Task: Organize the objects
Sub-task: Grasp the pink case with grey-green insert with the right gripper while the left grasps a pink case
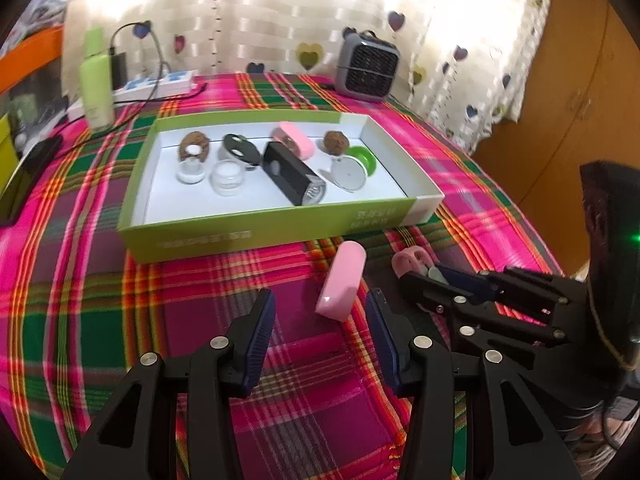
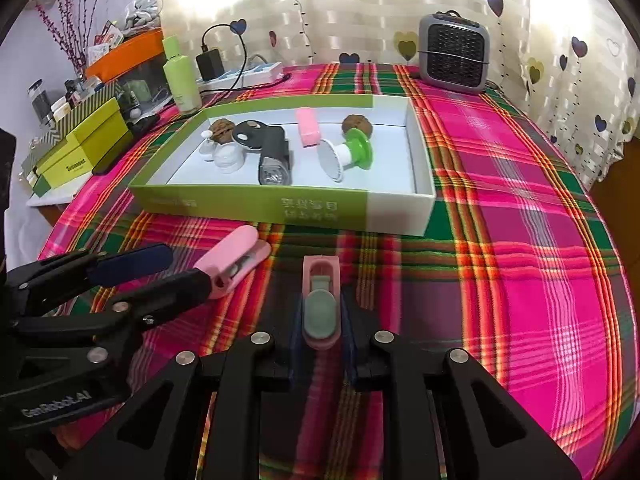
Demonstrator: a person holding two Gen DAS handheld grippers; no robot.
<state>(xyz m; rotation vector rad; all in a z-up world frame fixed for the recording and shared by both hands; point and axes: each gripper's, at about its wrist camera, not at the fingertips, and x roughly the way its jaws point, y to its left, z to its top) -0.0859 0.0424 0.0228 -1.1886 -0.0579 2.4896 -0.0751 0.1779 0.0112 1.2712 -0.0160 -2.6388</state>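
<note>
A pink clip-like case (image 1: 342, 280) lies on the plaid cloth just ahead of my left gripper (image 1: 320, 312), which is open with the case's near end between its fingers; the case also shows in the right wrist view (image 2: 234, 262). My right gripper (image 2: 321, 328) is shut on a second pink clip with a grey-green pad (image 2: 320, 304), held low over the cloth; it also shows in the left wrist view (image 1: 412, 262). The green and white box (image 1: 256, 232) behind holds a black torch (image 1: 292, 178), walnuts, small jars, another pink clip (image 1: 294, 140) and a green-and-white holder (image 1: 354, 168).
A grey mini heater (image 2: 454, 54) stands at the back right. A green bottle (image 2: 182, 76), a power strip (image 2: 244, 74) with charger and cables stand at the back left. Yellow-green boxes (image 2: 80, 140) sit off the table's left edge. A phone (image 1: 28, 176) lies at left.
</note>
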